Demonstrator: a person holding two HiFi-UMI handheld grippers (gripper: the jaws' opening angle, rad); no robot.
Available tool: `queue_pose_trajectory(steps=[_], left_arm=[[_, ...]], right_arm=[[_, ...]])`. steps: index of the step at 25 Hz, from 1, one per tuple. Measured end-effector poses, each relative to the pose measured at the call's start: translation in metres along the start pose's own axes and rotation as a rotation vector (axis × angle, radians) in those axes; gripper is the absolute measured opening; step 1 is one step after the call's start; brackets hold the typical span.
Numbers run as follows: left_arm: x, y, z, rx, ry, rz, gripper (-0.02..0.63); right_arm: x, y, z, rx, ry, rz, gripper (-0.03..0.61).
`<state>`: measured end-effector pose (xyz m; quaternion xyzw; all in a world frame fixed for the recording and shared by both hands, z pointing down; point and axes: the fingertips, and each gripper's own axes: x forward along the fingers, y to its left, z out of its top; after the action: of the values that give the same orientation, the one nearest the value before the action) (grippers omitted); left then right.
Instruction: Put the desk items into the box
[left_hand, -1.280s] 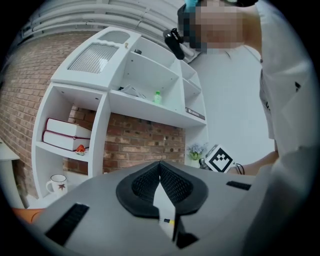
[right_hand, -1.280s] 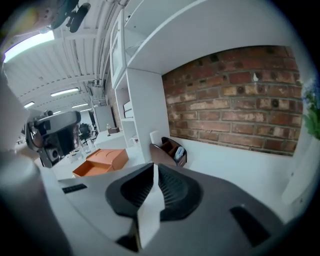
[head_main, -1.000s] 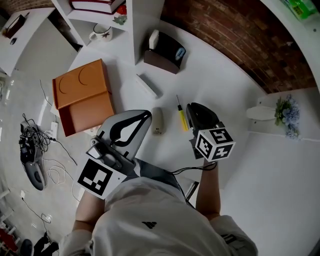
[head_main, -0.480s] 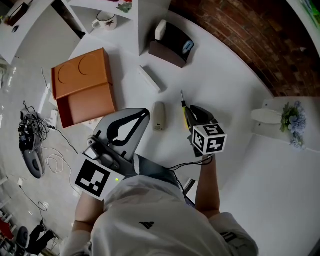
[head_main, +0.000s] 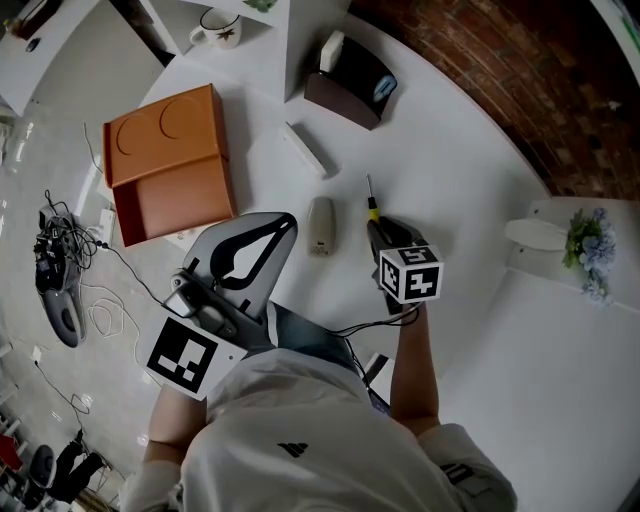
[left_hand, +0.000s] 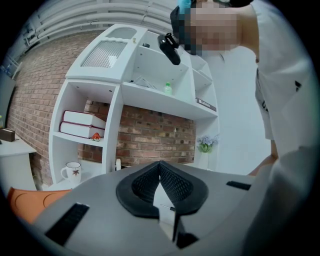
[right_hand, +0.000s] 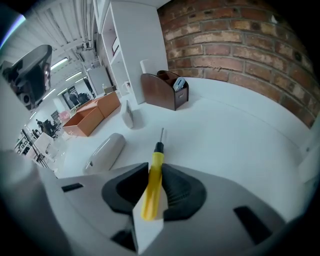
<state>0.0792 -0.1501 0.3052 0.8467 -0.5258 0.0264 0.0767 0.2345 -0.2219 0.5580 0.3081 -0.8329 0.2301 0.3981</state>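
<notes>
Black-padded jaws of the right gripper (right_hand: 154, 167) have just been opening and stand slightly apart around the handle of a yellow screwdriver (right_hand: 152, 190), which lies flat on the white desk (right_hand: 235, 125). The left gripper (left_hand: 160, 166) has its jaws together, empty. The orange box (head_main: 165, 175) sits open, well to the left.

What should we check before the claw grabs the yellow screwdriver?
1. Screwdriver between the jaws of the right gripper: ok. Its handle sits there, and the jaws have just been opening.
2. Jaws squeezing it: not ok, they look open.
3. Screwdriver lying flat on the table: ok.
4. Box open: ok.
5. Left gripper out of the way: ok, shut and empty.
</notes>
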Motion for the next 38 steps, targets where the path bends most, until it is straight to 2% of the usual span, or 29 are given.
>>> queue_pose_trajectory(steps=[4,12,28,38], left_arm=[[-0.004,0.000,0.001,0.002,-0.006,0.006,0.014],[-0.016,-0.001,0.004,0.014,-0.011,0.016,0.014],[-0.046,-0.003,0.018,0.035,-0.064,0.010,0.012],[-0.096,0.018,0.023,0.039,-0.089,0.129,0.014]], right_arm=[[0.005,0.004,-0.001,-0.004,0.018,0.012,0.097],[0.004,0.003,-0.001,0.000,0.013,-0.044,0.094],[-0.062,0.049,0.080,-0.033,-0.259,0.000,0.092],[-0.061,0.112,0.126,-0.144,-0.328,0.098,0.092]])
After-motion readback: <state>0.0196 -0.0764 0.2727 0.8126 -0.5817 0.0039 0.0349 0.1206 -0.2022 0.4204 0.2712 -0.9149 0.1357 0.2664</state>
